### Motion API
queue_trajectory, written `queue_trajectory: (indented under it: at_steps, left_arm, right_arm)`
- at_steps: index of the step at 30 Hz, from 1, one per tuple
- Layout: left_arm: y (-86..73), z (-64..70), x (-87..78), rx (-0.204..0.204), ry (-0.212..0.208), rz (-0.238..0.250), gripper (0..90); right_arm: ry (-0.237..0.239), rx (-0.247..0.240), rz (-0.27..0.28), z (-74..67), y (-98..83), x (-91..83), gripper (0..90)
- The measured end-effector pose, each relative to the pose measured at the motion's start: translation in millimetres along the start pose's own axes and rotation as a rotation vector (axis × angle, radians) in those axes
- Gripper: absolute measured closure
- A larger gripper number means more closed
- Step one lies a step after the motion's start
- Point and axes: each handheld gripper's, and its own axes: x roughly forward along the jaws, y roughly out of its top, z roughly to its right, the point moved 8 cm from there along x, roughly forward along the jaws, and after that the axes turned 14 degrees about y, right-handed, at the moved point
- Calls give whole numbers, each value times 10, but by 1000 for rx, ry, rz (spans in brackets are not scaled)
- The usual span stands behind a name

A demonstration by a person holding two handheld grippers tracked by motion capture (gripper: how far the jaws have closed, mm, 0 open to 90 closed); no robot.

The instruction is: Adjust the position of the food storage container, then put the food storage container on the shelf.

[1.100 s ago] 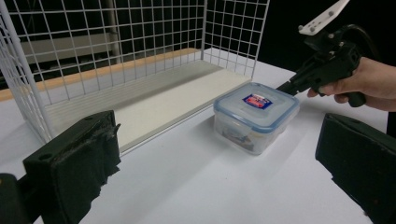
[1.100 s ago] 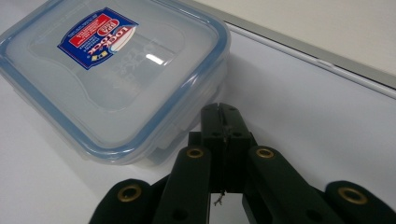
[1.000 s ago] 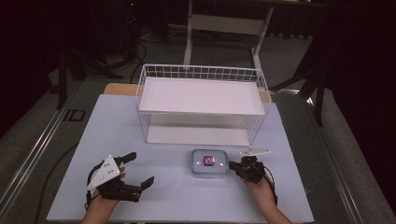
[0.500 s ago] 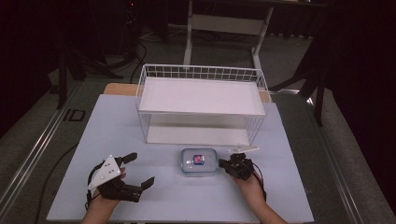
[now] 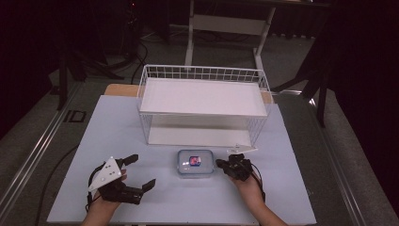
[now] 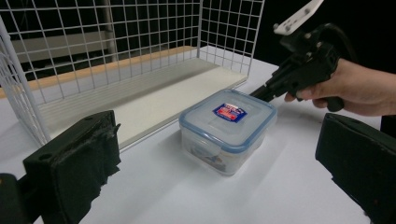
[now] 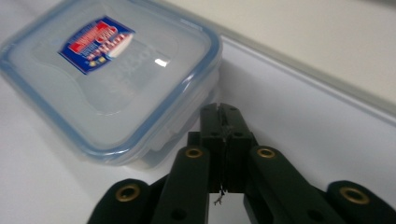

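Left hand-held gripper [image 5: 141, 173] agape; right hand-held gripper [image 7: 222, 113] clenched, apparently touching the lidded container [image 5: 195, 163] beside the wire rack [image 5: 203, 77].

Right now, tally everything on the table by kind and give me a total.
Clear food container with blue-rimmed lid: 1
White wire basket rack: 1
Handheld grippers: 2, left gripper open, right gripper shut against the container's side
Total: 4

1 lidded box [image 5: 195, 163], 1 wire rack [image 5: 202, 106], 2 tongs: left [image 5: 136, 172], right [image 5: 220, 164]
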Motion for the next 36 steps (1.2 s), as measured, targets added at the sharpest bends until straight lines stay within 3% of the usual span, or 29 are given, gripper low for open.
queue_trajectory:
  at_steps: [6,10,13,15,19,22,23,25,29,31,33,34,36]
  left_arm:
    - [-26,-6,23,3,10,-24,6]
    - [-36,30,60,24,-3,-38,6]
    - [-14,68,78,19,-31,-39,6]
    - [16,107,87,40,-44,-29,6]
    - [67,186,123,20,-82,-47,6]
    - [105,237,165,28,-100,-76,6]
    - [122,259,175,33,-107,-79,6]
    - [136,276,186,42,-110,-89,6]
    - [261,322,254,63,-120,-117,6]
    - [287,324,271,63,-121,-119,5]
    - [333,323,311,47,-124,-127,5]
    - [368,321,354,22,-132,-134,5]
    - [378,318,379,8,-135,-142,5]
  right_arm:
    - [-15,-27,41,-42,20,-252,824]
    - [-17,-46,79,-84,17,-399,682]
    - [12,-36,117,-131,22,-503,535]
    - [29,-45,140,-171,51,-555,472]
    - [70,-78,154,-268,126,-633,274]
    - [71,-99,166,-300,173,-666,252]
    - [62,-108,188,-316,224,-694,193]
    - [28,-125,205,-318,267,-714,182]
    - [49,-147,190,-365,303,-705,189]
    - [47,-159,192,-380,316,-694,259]
    - [62,-161,196,-395,324,-680,253]
    - [124,-106,184,-421,324,-637,244]
    - [141,-99,182,-413,332,-619,243]
